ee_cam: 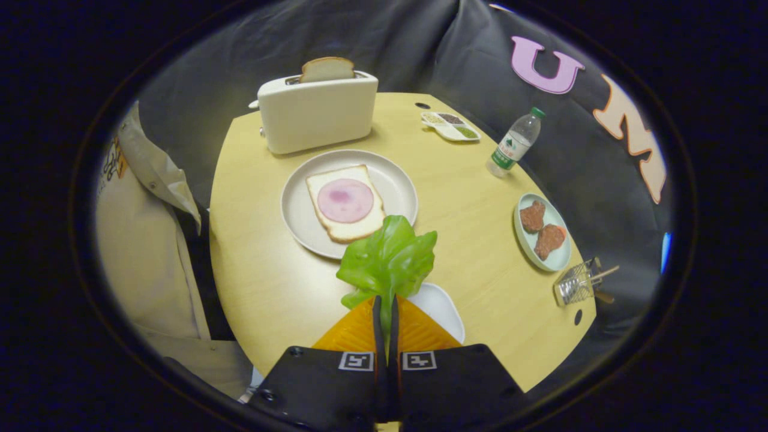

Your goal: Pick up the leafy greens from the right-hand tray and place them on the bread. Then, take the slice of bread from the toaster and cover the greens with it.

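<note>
The gripper (384, 312) is clenched on the stem end of one leafy greens (388, 258) piece. Its long axis runs straight ahead of the fingers, tip toward the plate (396, 180). It hangs above the plate's near rim and a white tray (444, 309). One bread slice (345, 203) carries one ham round (345, 200); one second slice (327, 69) stands in one toaster (318, 111).

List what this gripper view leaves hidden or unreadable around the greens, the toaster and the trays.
- Leafy greens, gripper view: the stem end sits between the closed fingers of the gripper, hidden.
- White tray: mostly covered by the fingers and greens.
- Bread slice in the toaster: lower part inside the slot.
- Compartment dish: contents too small to identify.
- Plate: near rim covered by the greens.
</note>
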`<control>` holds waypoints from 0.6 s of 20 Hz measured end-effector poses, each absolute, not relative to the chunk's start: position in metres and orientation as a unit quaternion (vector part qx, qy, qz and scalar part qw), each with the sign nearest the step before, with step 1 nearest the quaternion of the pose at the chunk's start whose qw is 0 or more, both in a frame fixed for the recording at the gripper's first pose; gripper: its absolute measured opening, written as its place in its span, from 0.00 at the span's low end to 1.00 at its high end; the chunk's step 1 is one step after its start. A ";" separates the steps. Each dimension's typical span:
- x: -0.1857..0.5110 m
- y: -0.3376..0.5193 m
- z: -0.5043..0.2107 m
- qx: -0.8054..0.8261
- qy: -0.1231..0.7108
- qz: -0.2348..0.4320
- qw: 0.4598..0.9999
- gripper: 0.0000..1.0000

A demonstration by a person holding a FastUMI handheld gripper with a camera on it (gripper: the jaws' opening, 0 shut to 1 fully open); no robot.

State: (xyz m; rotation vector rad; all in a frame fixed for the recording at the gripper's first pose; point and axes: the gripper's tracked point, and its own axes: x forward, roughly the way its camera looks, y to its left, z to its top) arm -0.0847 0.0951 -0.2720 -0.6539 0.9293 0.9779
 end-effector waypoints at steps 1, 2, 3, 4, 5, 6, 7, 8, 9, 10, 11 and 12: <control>-0.085 0.101 -0.270 -0.297 0.420 0.445 0.733 0.04; -0.084 0.108 -0.269 -0.298 0.417 0.448 0.733 0.04; -0.084 0.116 -0.268 -0.298 0.416 0.451 0.732 0.04; -0.084 0.121 -0.268 -0.297 0.414 0.453 0.731 0.04; -0.084 0.127 -0.268 -0.297 0.412 0.455 0.731 0.04; -0.083 0.133 -0.267 -0.295 0.412 0.458 0.731 0.04; -0.082 0.141 -0.266 -0.294 0.410 0.461 0.730 0.04; -0.082 0.146 -0.267 -0.293 0.408 0.463 0.730 0.03; -0.081 0.154 -0.267 -0.292 0.406 0.467 0.730 0.03; -0.080 0.161 -0.267 -0.291 0.403 0.470 0.729 0.04; -0.079 0.168 -0.268 -0.290 0.402 0.474 0.728 0.04; -0.079 0.175 -0.268 -0.290 0.401 0.477 0.727 0.04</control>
